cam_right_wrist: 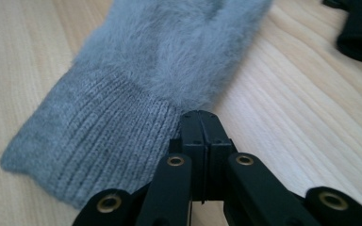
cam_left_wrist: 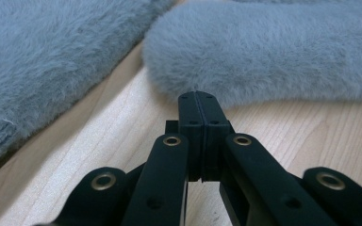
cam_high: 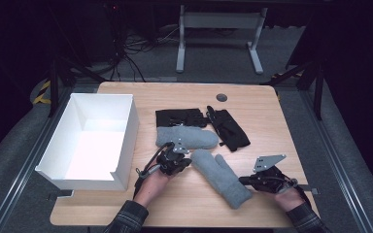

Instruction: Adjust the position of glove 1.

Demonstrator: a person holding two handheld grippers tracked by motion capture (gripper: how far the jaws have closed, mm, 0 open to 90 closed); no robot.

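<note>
Two fluffy grey mittens lie mid-table: one (cam_high: 187, 138) lies crosswise, the other (cam_high: 221, 177) runs diagonally toward the front edge. My left gripper (cam_high: 188, 161) sits between them, its jaws pressed together with nothing in them. In the left gripper view its tips (cam_left_wrist: 199, 96) stop just short of the rounded end of one mitten (cam_left_wrist: 264, 52), and the other mitten (cam_left_wrist: 52, 56) lies to the left. My right gripper (cam_high: 241, 180) is shut and empty too. Its tips (cam_right_wrist: 200, 115) rest beside the diagonal mitten's ribbed knit cuff (cam_right_wrist: 99, 141).
An open white box (cam_high: 90, 141) stands on the table's left side. Two black gloves (cam_high: 180, 118) (cam_high: 228, 127) lie behind the mittens; one black glove (cam_right_wrist: 358, 28) appears in the right gripper view. A dark round cap (cam_high: 222, 97) sits near the far edge.
</note>
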